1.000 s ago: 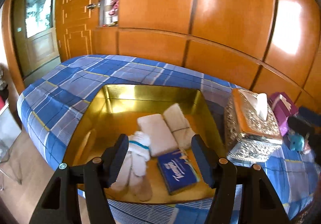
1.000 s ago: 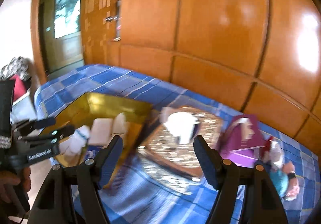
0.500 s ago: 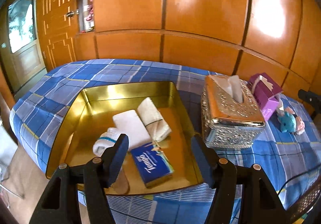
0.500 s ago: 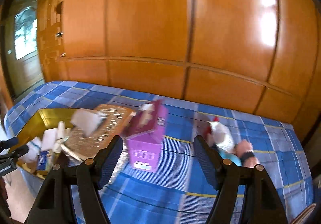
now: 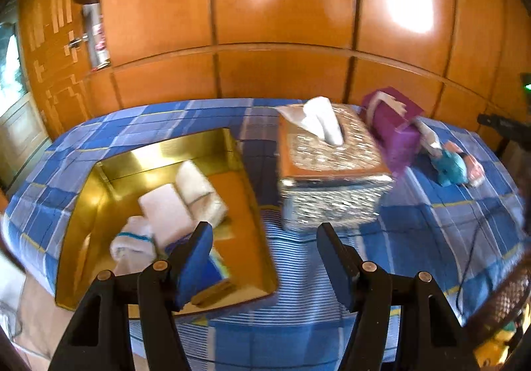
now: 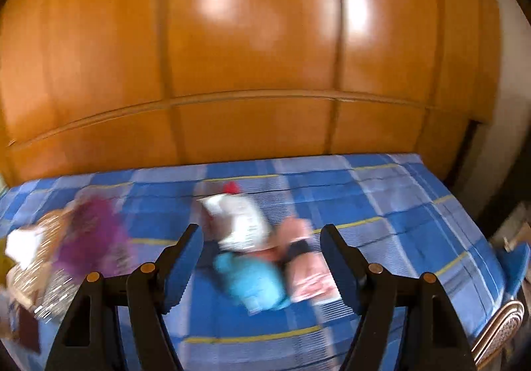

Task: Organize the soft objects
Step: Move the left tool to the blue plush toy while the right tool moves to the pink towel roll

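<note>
Inspection: soft goods on the bed, both grippers empty

Count, left wrist view. One gold tray (image 5: 86,205) lies on the blue checked bedspread (image 5: 415,238). It holds three white rolled or folded cloths: one plain roll (image 5: 199,191), one flat folded piece (image 5: 164,211) and one with a teal stripe (image 5: 132,239). One blue packet (image 5: 212,266) lies at the tray's near edge, partly hidden behind the left gripper's finger; its printing is too blurred to read. Just right of the tray stands one silver-patterned tissue box (image 5: 328,168) with a white tissue standing up from its slot. One purple tissue box (image 5: 395,128) sits against its far right corner. One teal soft toy (image 5: 451,166) lies further right, well apart from the tray.

Right wrist view, heavily blurred. The teal soft toy (image 6: 255,281) lies beside one white packet (image 6: 239,221) and a pink item (image 6: 305,268) that cannot be identified. All three sit on the bedspread beyond the gripper.

Grippers. The left gripper (image 5: 262,258) has its jaws apart with nothing between them. The right gripper (image 6: 262,258) likewise stands with jaws parted, gripping nothing.

Surroundings. Glossy wooden wardrobe panels (image 6: 252,55) back the bed.
</note>
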### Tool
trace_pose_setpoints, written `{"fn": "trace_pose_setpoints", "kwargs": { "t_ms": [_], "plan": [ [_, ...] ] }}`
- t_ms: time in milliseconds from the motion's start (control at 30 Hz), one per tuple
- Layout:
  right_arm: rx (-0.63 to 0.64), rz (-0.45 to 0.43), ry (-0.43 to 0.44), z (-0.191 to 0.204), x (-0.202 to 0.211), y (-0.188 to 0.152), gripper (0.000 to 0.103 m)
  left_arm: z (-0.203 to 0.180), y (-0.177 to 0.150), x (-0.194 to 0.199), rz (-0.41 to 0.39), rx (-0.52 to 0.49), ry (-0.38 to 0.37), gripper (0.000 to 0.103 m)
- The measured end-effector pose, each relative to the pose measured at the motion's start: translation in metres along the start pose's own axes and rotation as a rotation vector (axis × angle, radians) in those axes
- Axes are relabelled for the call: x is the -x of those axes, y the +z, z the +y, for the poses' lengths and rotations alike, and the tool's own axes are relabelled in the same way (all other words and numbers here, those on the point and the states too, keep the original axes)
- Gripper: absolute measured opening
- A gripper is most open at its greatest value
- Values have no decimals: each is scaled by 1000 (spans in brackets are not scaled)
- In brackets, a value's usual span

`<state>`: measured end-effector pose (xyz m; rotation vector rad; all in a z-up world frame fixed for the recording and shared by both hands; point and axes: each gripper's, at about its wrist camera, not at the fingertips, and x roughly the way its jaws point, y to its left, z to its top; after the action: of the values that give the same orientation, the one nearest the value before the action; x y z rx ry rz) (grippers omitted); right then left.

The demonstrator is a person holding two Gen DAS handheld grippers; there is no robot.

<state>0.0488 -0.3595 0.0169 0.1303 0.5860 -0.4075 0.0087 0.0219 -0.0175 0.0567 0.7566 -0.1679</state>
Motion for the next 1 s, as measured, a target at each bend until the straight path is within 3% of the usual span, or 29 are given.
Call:
{"fn": "trace_pose_setpoints", "kwargs": {
  "t_ms": [100, 200, 267, 567, 733, 1000],
  "plan": [
    [-84, 16, -99, -31, -26, 0, 74, -19, 1, 0, 7, -51, -37, 66],
    [-214, 88, -165, -66, -51, -10, 74, -40, 6, 0, 13, -114, -90, 66],
    [-322, 118, -133, -84, -55, -15, 74, -57, 10, 1, 12, -160, -128, 66],
    [-580, 211, -52, -126, -62, -39, 74, -154, 33, -14, 68, -326, -335, 66],
    [-641, 257, 8, -133, -71, -46, 74, -207, 49, -36, 123, -373, -384, 66],
    [-686, 257, 80, -134, -73, -49, 74, -267, 82, -88, 179, -342, -442, 66]
  ]
}}
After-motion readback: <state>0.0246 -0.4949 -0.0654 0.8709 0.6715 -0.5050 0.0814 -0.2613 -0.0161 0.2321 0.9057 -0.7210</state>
